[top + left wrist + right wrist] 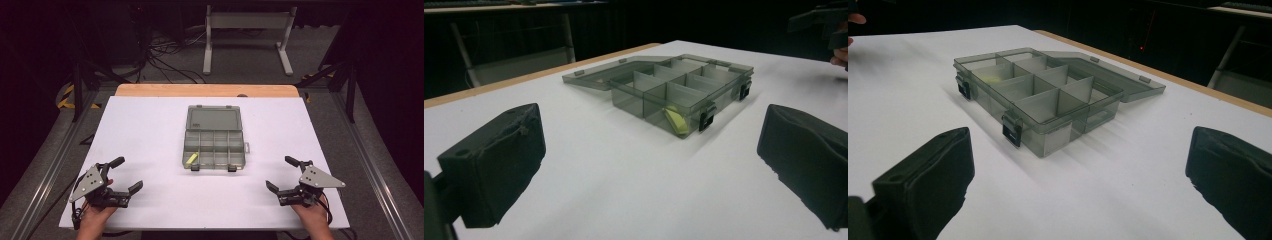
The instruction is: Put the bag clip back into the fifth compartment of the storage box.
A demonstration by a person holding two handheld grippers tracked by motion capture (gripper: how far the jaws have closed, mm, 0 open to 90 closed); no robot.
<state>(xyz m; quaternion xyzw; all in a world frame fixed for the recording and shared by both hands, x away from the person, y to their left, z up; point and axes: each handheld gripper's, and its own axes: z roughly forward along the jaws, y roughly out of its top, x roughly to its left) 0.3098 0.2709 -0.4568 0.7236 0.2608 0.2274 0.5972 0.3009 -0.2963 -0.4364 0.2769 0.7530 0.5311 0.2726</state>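
A clear grey compartment box [214,147] lies in the middle of the white table, its lid [214,119] folded flat toward the far side. A small yellow piece [192,159] rests in its near-left compartment, also visible as the yellow piece [676,120] behind the box wall [659,117]. My left gripper [126,175] rests open near the table's front left, jaws wide apart with nothing between them. My right gripper [282,173] rests open at the front right, also holding nothing. The box [1040,97] lies ahead of it, with two black latches [1012,131] on its near side.
The white table top [150,135] has a wooden strip [205,90] along its far edge. Beyond it stand a grey frame [247,35] and cables on the dark floor. A person's hands hold both grippers at the near edge.
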